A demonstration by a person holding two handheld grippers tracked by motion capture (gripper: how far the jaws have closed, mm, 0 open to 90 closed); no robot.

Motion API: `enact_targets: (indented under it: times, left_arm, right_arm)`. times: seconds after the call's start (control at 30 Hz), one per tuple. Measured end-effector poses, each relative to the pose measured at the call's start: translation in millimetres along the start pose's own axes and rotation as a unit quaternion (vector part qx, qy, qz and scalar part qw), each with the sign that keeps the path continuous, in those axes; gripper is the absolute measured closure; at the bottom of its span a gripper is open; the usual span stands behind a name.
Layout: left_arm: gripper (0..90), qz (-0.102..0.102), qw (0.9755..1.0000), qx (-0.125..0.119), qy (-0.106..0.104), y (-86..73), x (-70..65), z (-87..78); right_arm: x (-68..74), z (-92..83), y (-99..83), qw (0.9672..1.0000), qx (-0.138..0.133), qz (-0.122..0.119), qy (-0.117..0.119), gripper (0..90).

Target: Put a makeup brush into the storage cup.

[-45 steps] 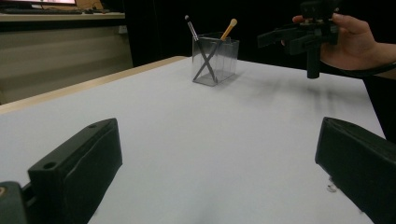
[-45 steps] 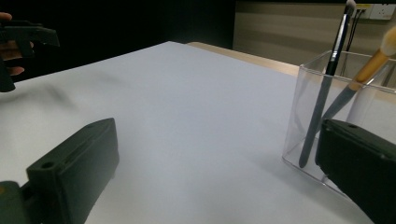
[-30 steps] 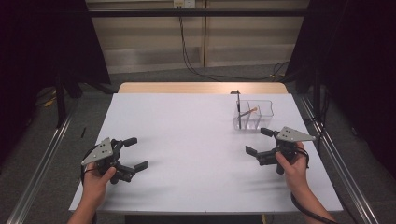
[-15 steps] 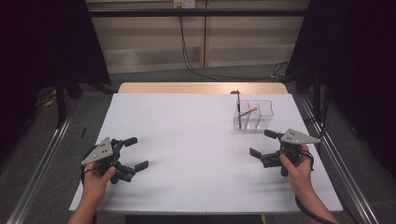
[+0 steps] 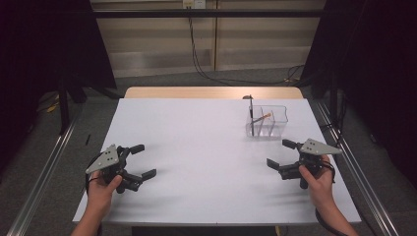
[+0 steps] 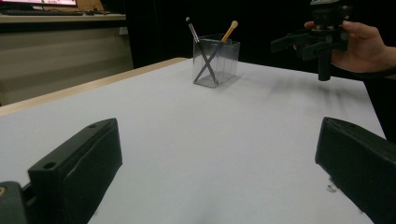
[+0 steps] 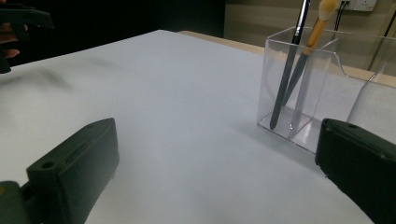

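1. The clear organizer (image 5: 267,121) stands near the counter's far right corner, a little in from the right edge; a black-handled brush (image 5: 251,114) and an orange-handled brush (image 5: 262,117) lean crossed in one of its compartments.
2. The right claw (image 5: 279,153) hovers just in front of the organizer, near the right edge, its jaws spread wide with nothing between them; in the right gripper view the organizer (image 7: 317,84) sits just beyond the jaws.
3. The left claw (image 5: 143,161) is held low near the front left corner, well apart from the organizer, jaws likewise spread and empty.
4. The counter (image 5: 206,162) is a plain white sheet, with a strip of pale wood (image 5: 211,92) along the far edge.
5. Metal rails (image 5: 42,172) run along the grey floor on both sides of the counter.
6. Behind the counter, black cables (image 5: 201,69) hang down a beige wall panel; dark curtains (image 5: 49,44) close off the left and right sides.
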State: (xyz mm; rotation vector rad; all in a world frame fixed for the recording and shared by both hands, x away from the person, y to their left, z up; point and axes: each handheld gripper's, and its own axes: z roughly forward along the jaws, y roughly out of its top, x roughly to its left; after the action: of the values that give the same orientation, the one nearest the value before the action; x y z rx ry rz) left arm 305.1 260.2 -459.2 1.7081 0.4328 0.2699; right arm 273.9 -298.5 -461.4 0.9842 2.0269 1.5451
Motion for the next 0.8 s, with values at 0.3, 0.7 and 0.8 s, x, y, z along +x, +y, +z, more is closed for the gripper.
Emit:
enact_targets:
  times: [0.3, 0.7, 0.8]
  left_arm:
    - [0.5, 0.001, 1.0, 0.0, 0.0, -0.1, 0.3, 0.2]
    - [0.5, 0.001, 1.0, 0.001, 0.0, -0.1, 0.3, 0.4]
    - [0.5, 0.003, 1.0, 0.002, -0.001, 0.0, 0.5, 0.3]
  right_arm:
    - [0.8, -7.8, -4.4, 1.0, 0.004, 0.0, -0.002, 0.0]
    - [2.7, -15.9, -8.5, 1.0, 0.003, 0.006, -0.005, 0.0]
    - [3.4, -18.2, -10.4, 0.9999, 0.004, 0.006, -0.007, 0.0]
